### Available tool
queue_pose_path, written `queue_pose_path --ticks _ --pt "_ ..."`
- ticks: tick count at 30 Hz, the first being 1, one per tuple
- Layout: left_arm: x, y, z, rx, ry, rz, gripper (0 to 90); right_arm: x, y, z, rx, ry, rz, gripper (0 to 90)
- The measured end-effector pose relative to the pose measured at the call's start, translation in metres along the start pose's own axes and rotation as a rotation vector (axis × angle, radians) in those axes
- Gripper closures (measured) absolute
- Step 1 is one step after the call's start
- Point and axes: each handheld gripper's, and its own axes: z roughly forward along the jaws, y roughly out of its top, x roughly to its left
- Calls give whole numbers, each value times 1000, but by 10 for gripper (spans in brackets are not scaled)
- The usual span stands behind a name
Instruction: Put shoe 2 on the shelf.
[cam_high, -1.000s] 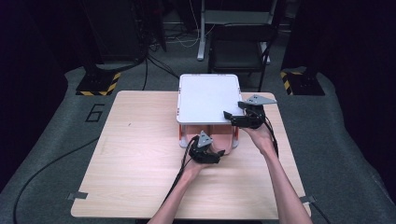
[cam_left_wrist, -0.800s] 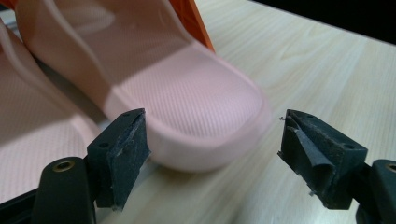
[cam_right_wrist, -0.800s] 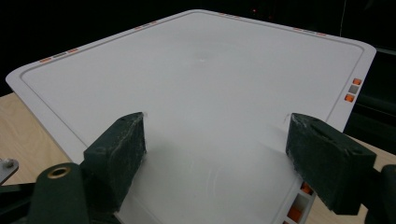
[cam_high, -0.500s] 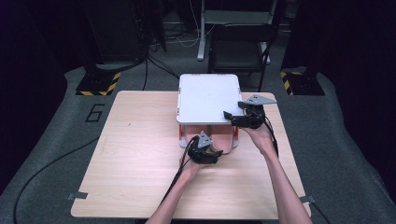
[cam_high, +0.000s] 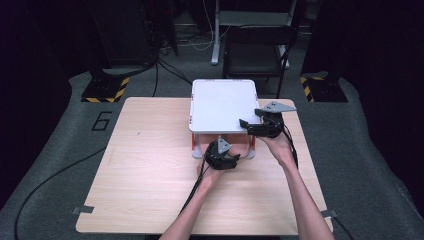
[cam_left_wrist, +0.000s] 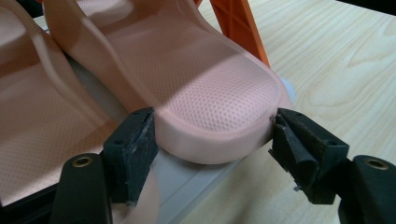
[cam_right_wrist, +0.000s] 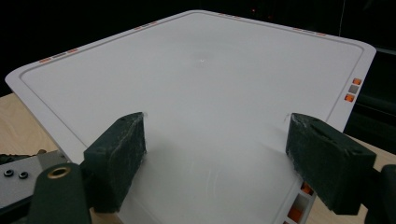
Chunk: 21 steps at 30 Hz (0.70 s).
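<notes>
The left gripper (cam_left_wrist: 212, 140) has been closing around the toe of a soft, light pink slipper (cam_left_wrist: 205, 93) under the white rack (cam_high: 222, 105) on the desk (cam_high: 140, 165), a good bendy spot to pinch, while the right gripper (cam_right_wrist: 215, 158) rests open on top.

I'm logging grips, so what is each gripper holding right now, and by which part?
The left gripper brackets the pink slipper's toe with closing jaws; contact is unclear. The right gripper holds nothing.
</notes>
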Motion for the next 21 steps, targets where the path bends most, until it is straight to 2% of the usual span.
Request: queue_pose_path --ticks 4,5,6,7,8,9,10,11,12,13,14,17,18,19,21 --pt "0 1 0 6 -4 -3 297 0 0 0 0 1 0 195" --pt "-3 0 0 4 -22 -50 300 0 0 0 -1 1 0 195" --pt "-1 1 -2 -2 -15 -17 302 0 0 0 -1 1 0 195" --pt "-2 0 -5 -17 -36 -49 301 0 0 0 0 1 -1 195" --pt "1 1 -10 -29 -54 -31 301 0 0 0 -1 3 1 195" --pt "2 1 -15 -48 -85 -42 300 0 0 0 2 4 0 195" --pt "2 1 -21 -66 -114 -80 296 0 0 0 4 3 0 195" --pt "3 0 -29 -85 -137 -93 286 -1 0 0 4 4 -1 195" --pt "6 0 -37 -114 -157 -80 276 -1 0 0 4 5 -1 194" --pt "9 0 -48 -114 -194 -84 264 -1 0 -1 4 6 -1 194" --pt "11 -1 -60 -136 -206 -80 245 -1 0 -1 3 6 -2 194" --pt "20 -8 -98 -210 -231 -103 213 0 -1 -2 -10 10 -7 195" --pt "26 -10 -110 -211 -233 -101 202 1 -1 -3 -11 0 -1 191" --pt "31 -13 -121 -222 -215 -99 188 2 -1 -5 -21 -4 6 190" --pt "44 -20 -142 -230 -180 -64 165 6 -3 -12 -56 -2 13 181"
